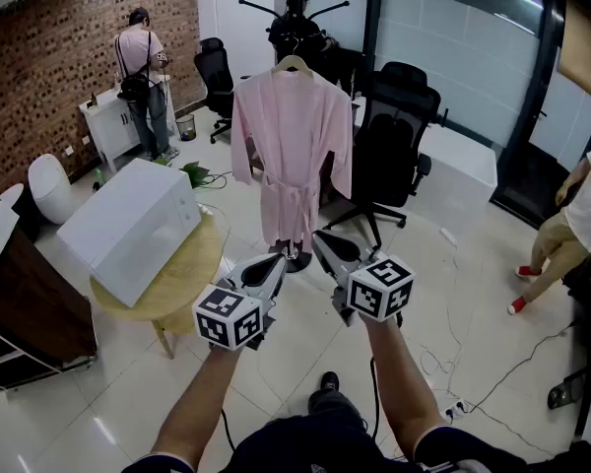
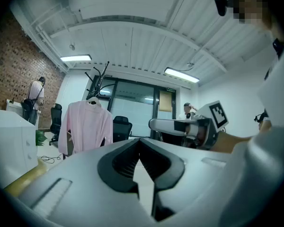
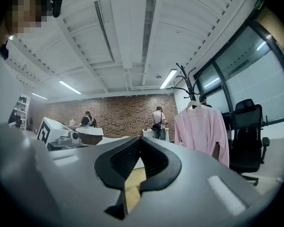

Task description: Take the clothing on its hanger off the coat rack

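Robe [image 1: 294, 146], where does it hang?

Far ahead, in the middle of the room. It is pink, with its belt tied, and hangs on a pale hanger [image 1: 292, 63] hooked on the black rack [image 1: 294, 8]. The rack's round base [image 1: 295, 259] shows under the hem.

What stands around it?

A black chair [image 1: 394, 136] is just right of it. Nearer and to the left is a round wooden table [image 1: 192, 274] with a big white box [image 1: 128, 230] on it. One person [image 1: 143, 77] stands far left at a white counter by the brick wall [image 1: 59, 57]. Another person [image 1: 571, 225] is at the right edge.

And the grippers?

Both are near the camera, side by side and level, aimed toward the robe and apart from it. The left gripper [image 1: 274, 264] has its jaws clenched at the tips, with nothing between them. The right gripper [image 1: 325, 242] is the same, pads meeting at the tip and empty.

Do the gripper views agree?

Yes. In the left gripper view the closed tips [image 2: 140, 141] sit low in the middle, with the robe [image 2: 87, 126] farther off on the left and the right gripper [image 2: 154, 124] beside on the right. In the right gripper view the tips [image 3: 138, 140] meet too, and the robe [image 3: 201, 131] hangs off to the right under the rack [image 3: 185, 79].
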Tool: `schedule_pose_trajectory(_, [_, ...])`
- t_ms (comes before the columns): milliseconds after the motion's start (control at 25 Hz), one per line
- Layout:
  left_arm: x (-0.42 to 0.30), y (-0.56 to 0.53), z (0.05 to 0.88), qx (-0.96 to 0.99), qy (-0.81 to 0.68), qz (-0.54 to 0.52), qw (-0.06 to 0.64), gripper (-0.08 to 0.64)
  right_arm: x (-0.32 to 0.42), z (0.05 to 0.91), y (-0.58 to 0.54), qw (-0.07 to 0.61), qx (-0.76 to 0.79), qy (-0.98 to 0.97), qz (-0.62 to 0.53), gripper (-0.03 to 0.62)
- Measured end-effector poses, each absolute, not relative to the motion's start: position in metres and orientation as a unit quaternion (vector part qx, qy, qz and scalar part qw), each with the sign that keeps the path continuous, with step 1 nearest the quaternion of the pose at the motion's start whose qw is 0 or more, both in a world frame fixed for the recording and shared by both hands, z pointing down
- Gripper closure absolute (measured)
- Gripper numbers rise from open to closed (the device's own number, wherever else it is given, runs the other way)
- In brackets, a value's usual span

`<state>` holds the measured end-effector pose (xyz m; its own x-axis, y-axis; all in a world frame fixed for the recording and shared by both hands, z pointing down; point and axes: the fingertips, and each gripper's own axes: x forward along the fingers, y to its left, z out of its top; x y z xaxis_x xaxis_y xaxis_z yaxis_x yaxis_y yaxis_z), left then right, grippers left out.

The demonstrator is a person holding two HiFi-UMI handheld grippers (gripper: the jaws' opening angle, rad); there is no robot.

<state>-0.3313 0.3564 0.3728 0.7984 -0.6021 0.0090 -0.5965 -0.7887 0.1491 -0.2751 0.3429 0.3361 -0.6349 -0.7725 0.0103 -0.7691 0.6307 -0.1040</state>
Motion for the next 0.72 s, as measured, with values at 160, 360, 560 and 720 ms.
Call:
schedule_pose_trajectory(160, [-0.327,0.34,0.371,0.946,-0.316,-0.021,0.067,0.548,-0.27,0.338,0.329,0.019,-0.428,0.902,-0.049,0.591])
schedule_pose_trajectory(360, [-0.314,0.31,0.371,0.945,-0.32,-0.022,0.068,0.548,-0.256,0.339,0.302,0.019,-0.426,0.903,-0.049,0.591])
schedule_pose_trajectory(560, [-0.295,0.27,0.369,0.943,-0.326,-0.019,0.064,0.548,-0.238,0.336,0.261,0.025,-0.419,0.906,-0.048,0.591])
schedule_pose_trajectory(720, [-0.278,0.232,0.366,0.94,-0.335,-0.018,0.057,0.548,-0.221,0.334,0.226,0.031,-0.41,0.911,-0.044,0.591])
